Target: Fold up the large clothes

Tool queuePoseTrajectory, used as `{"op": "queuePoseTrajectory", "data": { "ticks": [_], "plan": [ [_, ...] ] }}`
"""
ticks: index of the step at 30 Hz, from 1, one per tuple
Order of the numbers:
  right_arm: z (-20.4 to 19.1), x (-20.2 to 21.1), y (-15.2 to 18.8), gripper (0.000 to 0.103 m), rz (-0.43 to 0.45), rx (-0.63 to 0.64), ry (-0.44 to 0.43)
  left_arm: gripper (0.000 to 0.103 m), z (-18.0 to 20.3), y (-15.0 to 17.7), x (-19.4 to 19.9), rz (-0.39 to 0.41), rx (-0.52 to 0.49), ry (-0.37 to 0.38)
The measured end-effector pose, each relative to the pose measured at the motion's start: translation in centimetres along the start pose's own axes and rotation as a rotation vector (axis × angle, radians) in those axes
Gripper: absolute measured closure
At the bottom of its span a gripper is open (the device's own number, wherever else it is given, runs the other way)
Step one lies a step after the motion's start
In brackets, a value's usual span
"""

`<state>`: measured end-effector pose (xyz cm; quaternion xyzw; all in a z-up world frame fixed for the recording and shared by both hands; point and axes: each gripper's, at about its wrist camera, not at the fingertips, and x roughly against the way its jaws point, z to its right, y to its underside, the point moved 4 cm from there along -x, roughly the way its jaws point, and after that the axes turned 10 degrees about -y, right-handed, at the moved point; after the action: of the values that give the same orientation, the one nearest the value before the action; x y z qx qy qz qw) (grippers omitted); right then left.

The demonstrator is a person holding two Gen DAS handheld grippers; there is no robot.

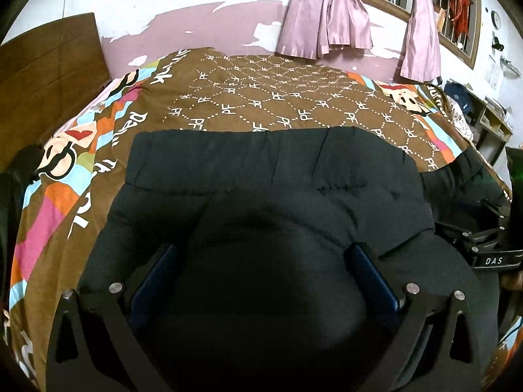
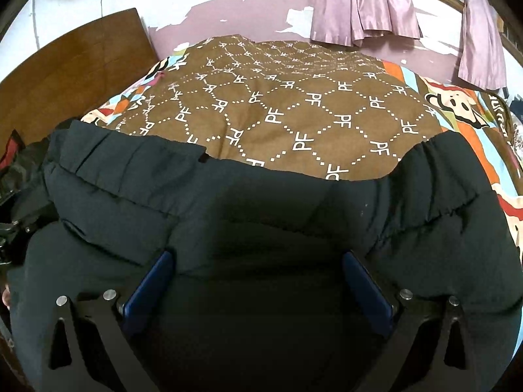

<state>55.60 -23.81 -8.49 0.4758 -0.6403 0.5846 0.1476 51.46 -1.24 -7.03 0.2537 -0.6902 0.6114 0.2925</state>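
The bulky black quilted jacket (image 1: 261,176) lay spread across the brown patterned bedspread (image 1: 261,98), presumably flattened for folding. The left gripper (image 1: 263,254) stood released, its blue-padded fingers (image 1: 157,277) wide apart over the padding. The right gripper (image 2: 258,261) was likewise unclenched above the jacket, grasping nothing.

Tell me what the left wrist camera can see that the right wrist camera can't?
Only the left wrist view shows the barred window, a round wall clock, shelves at the right, and the other gripper's black frame marked DAS.

Only the right wrist view shows a red and black item at the left edge; what it is I cannot tell.

Both show the black padded garment on the brown PF-patterned bedspread, pink curtains, the wooden headboard, and open blue fingers.
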Motion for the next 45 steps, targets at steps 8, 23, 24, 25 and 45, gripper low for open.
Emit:
{"op": "queuePoseTrajectory", "data": {
  "ticks": [8,23,24,25,45],
  "plan": [
    [0.0,0.0,0.5,0.0,0.015,0.008,0.007,0.001,-0.3,0.2,-0.2,-0.008,0.014,0.042],
    [-0.7,5.5,2.8,0.0,0.213,0.035,0.015,0.001,-3.7,1.2,5.5,0.227,0.182,0.204],
    [-0.7,6.0,2.8,0.0,0.232,0.037,0.038,0.001,-4.3,1.4,6.3,0.266,0.21,0.197],
    [-0.5,6.8,3.0,0.0,0.257,0.038,0.065,0.001,-5.2,1.8,7.0,0.302,0.253,0.178],
    [13.6,11.1,7.2,0.0,0.268,-0.341,0.012,0.001,-14.5,5.1,1.7,-0.051,0.544,0.311]
  ]
}}
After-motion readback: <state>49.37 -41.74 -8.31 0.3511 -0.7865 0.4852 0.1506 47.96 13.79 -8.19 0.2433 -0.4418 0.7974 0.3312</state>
